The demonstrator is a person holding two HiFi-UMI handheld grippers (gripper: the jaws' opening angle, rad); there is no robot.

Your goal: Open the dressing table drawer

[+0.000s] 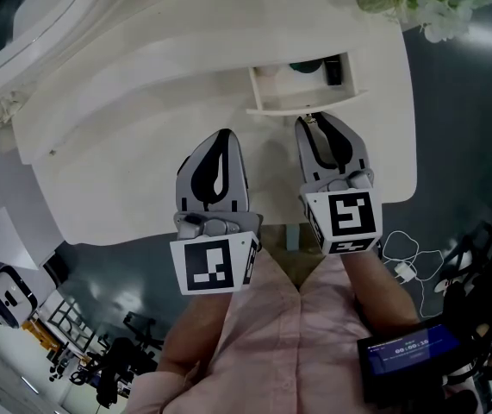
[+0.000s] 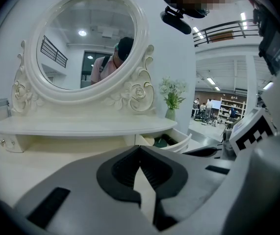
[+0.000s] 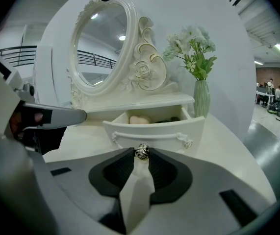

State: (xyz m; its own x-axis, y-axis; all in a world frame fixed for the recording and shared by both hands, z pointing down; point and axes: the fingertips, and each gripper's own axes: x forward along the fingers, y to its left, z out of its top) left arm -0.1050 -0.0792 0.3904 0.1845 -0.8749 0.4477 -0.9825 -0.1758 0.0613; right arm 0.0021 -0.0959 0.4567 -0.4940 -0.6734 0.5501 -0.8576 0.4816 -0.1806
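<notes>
A white dressing table (image 1: 142, 145) fills most of the head view. Its small drawer (image 1: 306, 103) is in the upper middle of that picture, a bit to the right. The drawer sticks out from under the shelf (image 1: 185, 50), so you can look down into it. In the right gripper view the drawer (image 3: 154, 129) is in the middle of the picture, and a pale round thing (image 3: 140, 119) lies inside it, with some dark things beside it (too small to tell what they are).

The right gripper (image 1: 310, 121) reaches up to the front of the drawer. Seen in its own view, the right gripper (image 3: 141, 153) has a little shiny knob (image 3: 141, 152) right between its tips. The two jaws press on the knob from both sides, so it is holding the knob.

The left gripper (image 1: 226, 134) is in the middle of the head view, to the left of the other one, above the bare table top. In its own view, the left gripper (image 2: 140, 148) has its tips together with nothing between them.

A big oval mirror (image 2: 88, 43) with curly white edges stands at the back of the table. In the right gripper view, a vase (image 3: 201, 98) with flowers (image 3: 191, 43) stands to the right of the mirror (image 3: 98, 43), on top of the shelf above the drawer. Pink sleeves (image 1: 263, 335) show at the bottom of the head view.
</notes>
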